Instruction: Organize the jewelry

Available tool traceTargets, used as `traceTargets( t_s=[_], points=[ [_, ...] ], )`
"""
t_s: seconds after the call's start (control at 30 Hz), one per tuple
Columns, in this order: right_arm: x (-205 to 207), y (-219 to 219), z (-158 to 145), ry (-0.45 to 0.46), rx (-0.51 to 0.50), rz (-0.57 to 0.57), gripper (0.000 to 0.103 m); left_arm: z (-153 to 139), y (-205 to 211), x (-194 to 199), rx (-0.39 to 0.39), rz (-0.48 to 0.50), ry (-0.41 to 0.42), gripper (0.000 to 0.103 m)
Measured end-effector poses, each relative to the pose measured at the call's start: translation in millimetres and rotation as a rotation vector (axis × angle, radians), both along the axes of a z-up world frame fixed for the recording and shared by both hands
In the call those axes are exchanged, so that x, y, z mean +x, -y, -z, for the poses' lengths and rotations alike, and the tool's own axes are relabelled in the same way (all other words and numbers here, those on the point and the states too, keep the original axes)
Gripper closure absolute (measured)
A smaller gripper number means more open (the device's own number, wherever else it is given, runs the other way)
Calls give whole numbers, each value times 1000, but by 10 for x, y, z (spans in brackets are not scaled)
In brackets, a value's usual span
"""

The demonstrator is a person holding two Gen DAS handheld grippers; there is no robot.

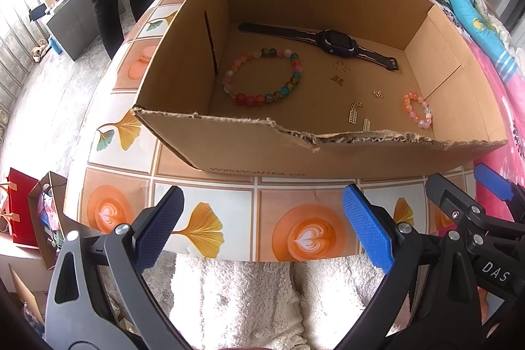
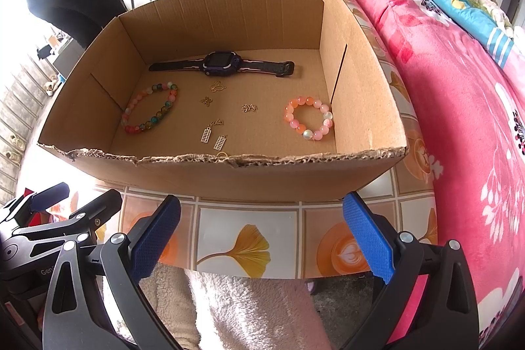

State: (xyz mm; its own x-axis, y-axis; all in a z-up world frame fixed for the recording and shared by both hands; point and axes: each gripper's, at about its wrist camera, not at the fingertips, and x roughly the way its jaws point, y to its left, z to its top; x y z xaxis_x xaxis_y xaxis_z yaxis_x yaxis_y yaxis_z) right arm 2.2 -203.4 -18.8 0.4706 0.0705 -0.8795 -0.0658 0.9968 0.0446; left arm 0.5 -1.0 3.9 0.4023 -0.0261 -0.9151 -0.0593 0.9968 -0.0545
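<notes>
**Both tools released, parked short of the box; all jewelry inside it**

Left tool (image 1: 262,225) and right tool (image 2: 262,232) both sat spread wide, gripping nothing, low over the near table (image 1: 210,186) edge. The box (image 2: 229,176) stood just ahead of both tips, torn near wall facing them.

On the box floor, from the right tool:
- watch (image 2: 221,64) far, flat, strap laid crosswise
- big multicolour bead bracelet (image 2: 151,109) ahead-left, by the left wall
- small pink bead bracelet (image 2: 308,118) ahead-right, near the right wall
- small gold charms (image 2: 213,133) loose between the bracelets, well apart from each other; two ladder-shaped ones nearest

Stage unclear: this fit pieces already laid out in the box, or pieces waiting to be sorted. Couldn't tell which.

If a pick followed, my take:
- clear the ragged near wall from above
- charms lay flat and thin; expect slipping, close the tips low on the cardboard
- bracelets roll; pinch across the bead ring, not a single bead
- one tool in the box at a time, to avoid a clash
</notes>
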Motion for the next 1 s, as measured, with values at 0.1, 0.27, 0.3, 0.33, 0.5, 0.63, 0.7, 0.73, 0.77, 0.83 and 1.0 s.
traceTargets(
  t_s=[0.1,0.27,0.3,0.33,0.5,0.63,0.7,0.73,0.77,0.83,1.0],
  points=[
    [-1,-4,1,-1,0,-1,6,1,-1,4,-2,0,-3,9],
    [-5,-17,-4,-2,0,-1,6,-4,-3,-1,-4,-1,-2,9],
    [-9,-15,-3,-2,-1,0,6,-3,-5,2,-3,-2,-4,9],
    [-5,-15,-4,-2,-1,0,6,-3,-3,-2,-3,-1,-5,9],
    [-16,-17,-5,-7,-1,3,6,0,-6,-8,-7,0,-6,9],
    [-15,-16,-6,-6,-4,5,6,2,3,-14,-9,1,-7,9],
    [-19,-12,-7,-6,-3,5,6,-1,8,-16,-7,4,-5,9],
    [-21,-8,-10,-5,-2,4,6,-5,14,-22,-7,4,-4,9],
    [-28,-6,-12,-5,-2,5,6,-5,12,-22,-7,4,-4,9],
    [-27,-2,-12,-4,-2,4,6,-4,14,-24,-7,4,-5,9],
    [-30,11,-26,-4,0,5,6,-11,17,-27,-6,3,-3,9]
  ],
)
